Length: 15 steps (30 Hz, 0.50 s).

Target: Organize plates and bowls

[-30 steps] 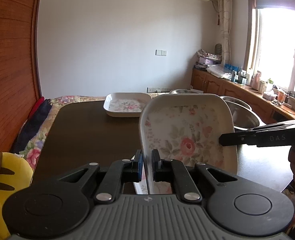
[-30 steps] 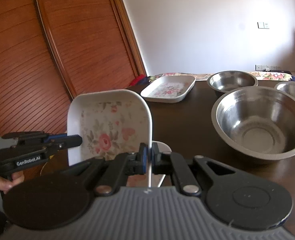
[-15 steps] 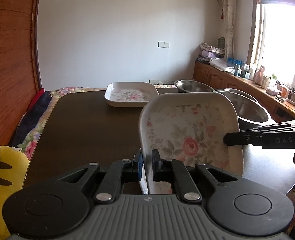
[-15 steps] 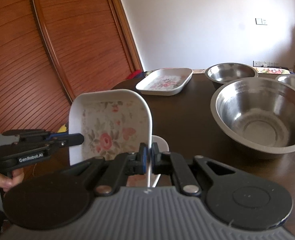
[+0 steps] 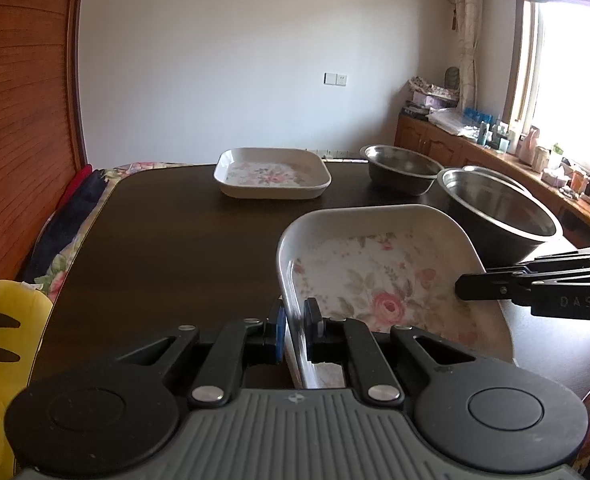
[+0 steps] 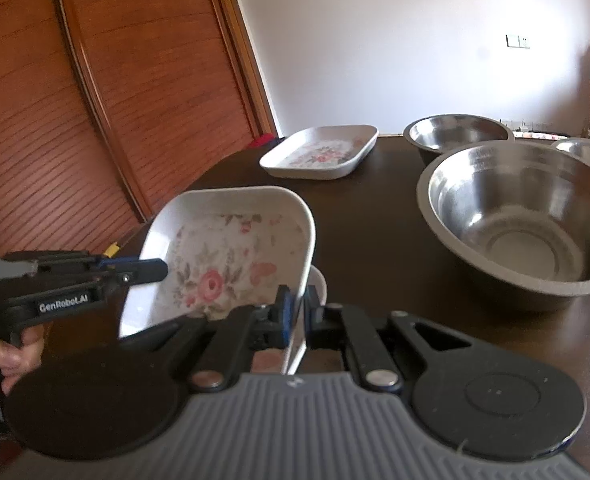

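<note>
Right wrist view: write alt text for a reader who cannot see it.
Both grippers, right gripper and left gripper, clamp opposite rims of a floral rectangular plate tilted over a dark table. Beyond sit a second floral plate and steel bowls.

Left black two-finger gripper [image 5: 293, 326]: ribbed grey housing, two round black discs, silver pivot screws, one blue finger pad [image 5: 280, 328]. Right black two-finger gripper [image 6: 297, 318]: same build, blue pad [image 6: 285, 316]. Side views show white lettering, "GenRobot.AI" on the left unit, "DAS" on the right.
</note>
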{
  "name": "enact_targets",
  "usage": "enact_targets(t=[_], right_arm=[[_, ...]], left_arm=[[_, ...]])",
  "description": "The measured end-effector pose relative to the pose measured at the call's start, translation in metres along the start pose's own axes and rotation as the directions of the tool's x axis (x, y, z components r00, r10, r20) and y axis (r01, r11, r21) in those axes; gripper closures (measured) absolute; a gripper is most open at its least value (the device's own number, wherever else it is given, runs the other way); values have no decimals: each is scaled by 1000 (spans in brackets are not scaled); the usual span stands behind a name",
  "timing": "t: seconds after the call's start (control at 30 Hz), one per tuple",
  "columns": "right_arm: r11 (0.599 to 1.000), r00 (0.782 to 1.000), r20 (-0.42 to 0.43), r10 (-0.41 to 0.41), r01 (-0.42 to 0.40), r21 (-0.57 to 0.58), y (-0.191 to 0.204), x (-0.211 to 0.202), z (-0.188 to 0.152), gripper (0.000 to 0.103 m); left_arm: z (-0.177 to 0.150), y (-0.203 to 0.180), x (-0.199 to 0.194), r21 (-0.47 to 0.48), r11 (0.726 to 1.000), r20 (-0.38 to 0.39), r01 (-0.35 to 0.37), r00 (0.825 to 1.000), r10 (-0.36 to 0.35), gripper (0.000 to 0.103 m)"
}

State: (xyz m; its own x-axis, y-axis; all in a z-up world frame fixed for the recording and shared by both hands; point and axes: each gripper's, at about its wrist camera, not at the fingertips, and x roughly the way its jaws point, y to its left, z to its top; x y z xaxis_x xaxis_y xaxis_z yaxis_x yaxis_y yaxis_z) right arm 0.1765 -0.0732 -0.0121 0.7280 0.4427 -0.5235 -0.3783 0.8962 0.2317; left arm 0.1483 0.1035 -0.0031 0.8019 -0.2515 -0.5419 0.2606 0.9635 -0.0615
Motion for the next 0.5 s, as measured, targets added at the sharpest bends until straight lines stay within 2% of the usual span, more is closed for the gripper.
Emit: enact_targets(t=[0.37,0.5], right_arm=[[997,999,8,-38,38,-65,7,2,-6,90],[995,999,12,-48,49,-81,8,1,-5,90]], left_arm=[[-5,3,6,-1,1000,-6,-14,1000,14,63],[-4,3,3,-17,1000,16,-15,1000,15,63]])
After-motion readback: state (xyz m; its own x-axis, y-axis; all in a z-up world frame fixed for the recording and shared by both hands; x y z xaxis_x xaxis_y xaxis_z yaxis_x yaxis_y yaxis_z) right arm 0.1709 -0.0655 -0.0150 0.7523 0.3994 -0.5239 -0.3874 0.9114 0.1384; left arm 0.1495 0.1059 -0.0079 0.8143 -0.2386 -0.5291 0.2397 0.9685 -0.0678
